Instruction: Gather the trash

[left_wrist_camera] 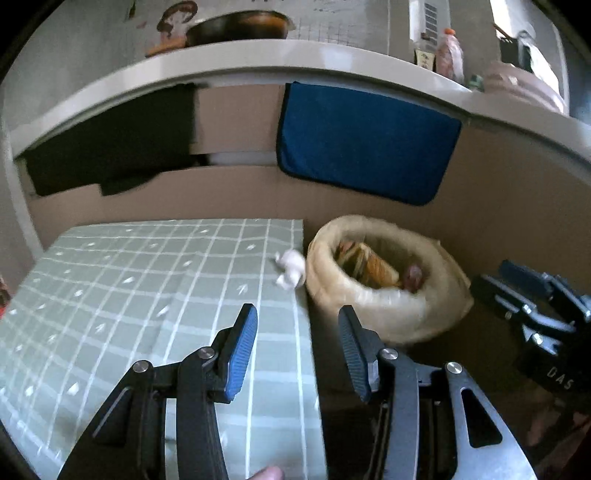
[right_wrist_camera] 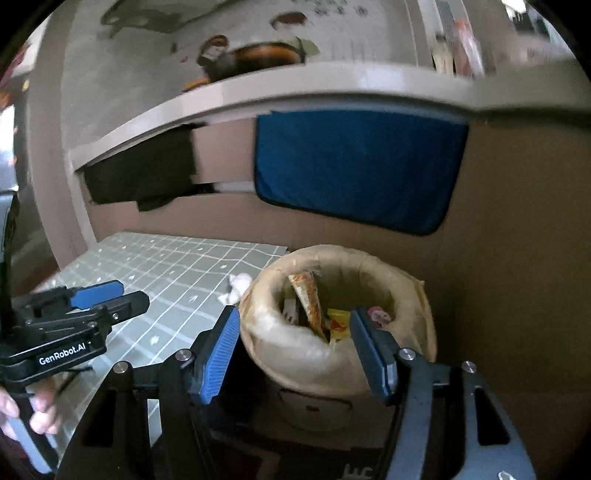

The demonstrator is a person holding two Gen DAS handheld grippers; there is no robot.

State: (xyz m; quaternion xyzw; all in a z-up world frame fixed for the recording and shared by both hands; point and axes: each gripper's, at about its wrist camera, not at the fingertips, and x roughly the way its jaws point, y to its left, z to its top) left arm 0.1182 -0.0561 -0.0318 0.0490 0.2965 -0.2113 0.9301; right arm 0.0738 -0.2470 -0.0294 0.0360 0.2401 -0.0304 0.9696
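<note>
A bin lined with a beige bag (left_wrist_camera: 369, 317) (right_wrist_camera: 295, 354) stands on the floor beside the table and holds several wrappers. A crumpled white tissue (left_wrist_camera: 291, 267) (right_wrist_camera: 238, 286) lies on the green checked tablecloth (left_wrist_camera: 129, 295) (right_wrist_camera: 166, 266) at the edge nearest the bin. My left gripper (left_wrist_camera: 298, 314) (right_wrist_camera: 129, 292) hovers over that table edge, short of the tissue, open with nothing between its fingers. My right gripper (right_wrist_camera: 294, 317) (left_wrist_camera: 509, 277) hangs open in front of the bin's mouth, also holding nothing.
A blue cloth (left_wrist_camera: 369, 144) (right_wrist_camera: 358, 170) and a black cloth (left_wrist_camera: 110, 147) hang from a white counter edge (left_wrist_camera: 258, 55) behind the table. A pan (left_wrist_camera: 240, 26) and bottles (left_wrist_camera: 448, 51) stand on top. A brown cardboard wall (right_wrist_camera: 517, 221) backs the bin.
</note>
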